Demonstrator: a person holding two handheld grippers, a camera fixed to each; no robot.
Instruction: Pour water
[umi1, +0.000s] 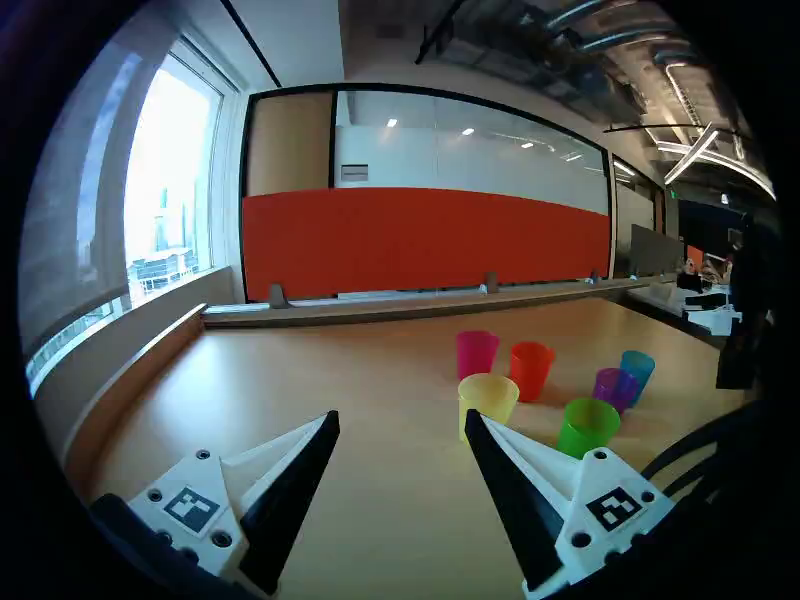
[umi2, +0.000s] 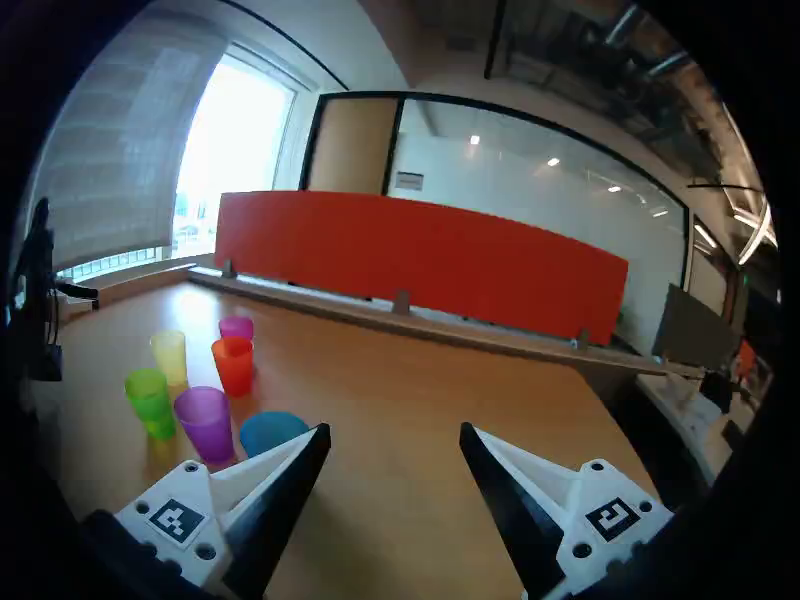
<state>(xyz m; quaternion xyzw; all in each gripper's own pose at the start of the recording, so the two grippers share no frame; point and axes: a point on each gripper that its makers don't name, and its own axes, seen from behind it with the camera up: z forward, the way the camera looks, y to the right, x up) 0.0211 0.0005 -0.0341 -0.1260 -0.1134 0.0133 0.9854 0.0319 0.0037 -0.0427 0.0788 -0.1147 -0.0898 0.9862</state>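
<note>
Your left gripper (umi1: 400, 415) and right gripper (umi2: 395, 428) are both spread wide, holding nothing; the cups (umi1: 530, 368) stand bunched on the table (umi1: 300, 400) between them, likely so either can reach one

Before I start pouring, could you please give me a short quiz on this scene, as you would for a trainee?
1. How many cups stand on the table?
2. True or false: the left gripper and the right gripper are both open and empty.
3. Which cup sits nearest the right gripper's fingers? A pink, B blue, C yellow.
Key: 1 six; 2 true; 3 B, the blue cup.
</note>
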